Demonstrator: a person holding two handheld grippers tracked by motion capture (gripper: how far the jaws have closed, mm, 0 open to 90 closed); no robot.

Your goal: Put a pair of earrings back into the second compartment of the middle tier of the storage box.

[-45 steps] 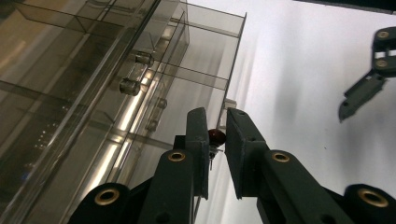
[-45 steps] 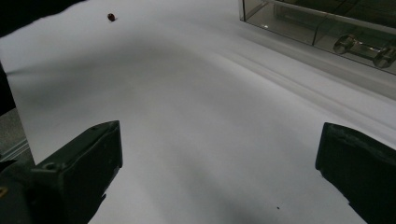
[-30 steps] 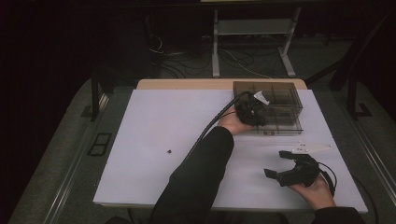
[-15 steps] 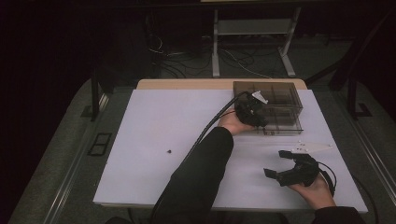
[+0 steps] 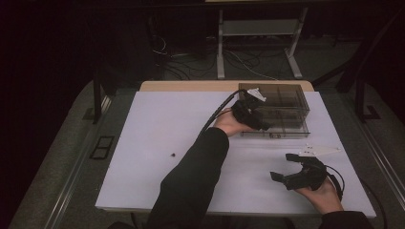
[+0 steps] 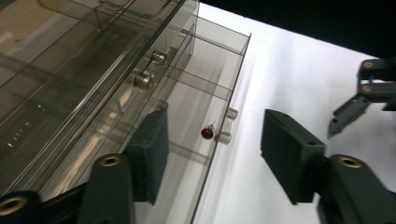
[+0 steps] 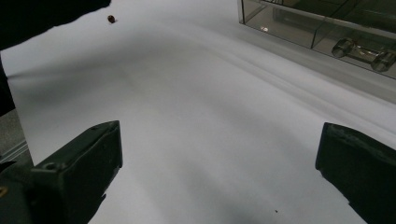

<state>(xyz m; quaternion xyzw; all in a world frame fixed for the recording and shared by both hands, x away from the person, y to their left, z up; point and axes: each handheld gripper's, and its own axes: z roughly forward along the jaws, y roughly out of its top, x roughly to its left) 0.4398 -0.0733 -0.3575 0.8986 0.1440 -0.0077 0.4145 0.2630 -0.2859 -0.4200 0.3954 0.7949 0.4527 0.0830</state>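
A smoky see-through drawer box (image 5: 282, 102) stands at the back right of the white table (image 5: 157, 124). Its lowest drawer (image 6: 212, 88) is pulled out a little and holds a small red bead (image 6: 207, 133). My left gripper (image 5: 261, 124) hangs open at the box's front left corner, and in the left gripper view my left gripper (image 6: 217, 122) has the drawer's front knobs (image 6: 225, 136) between its jaws with nothing touching. My right gripper (image 5: 282, 167) rests open near the front right edge, and my right gripper (image 7: 219, 135) holds nothing over bare table.
A small dark bead (image 5: 173, 154) lies alone left of the middle, seen far off as a dark bead (image 7: 111, 19) in the right gripper view. A flat white pointed piece (image 5: 319, 150) lies just behind the right gripper. The left forearm's sleeve (image 5: 191, 181) crosses the table's middle.
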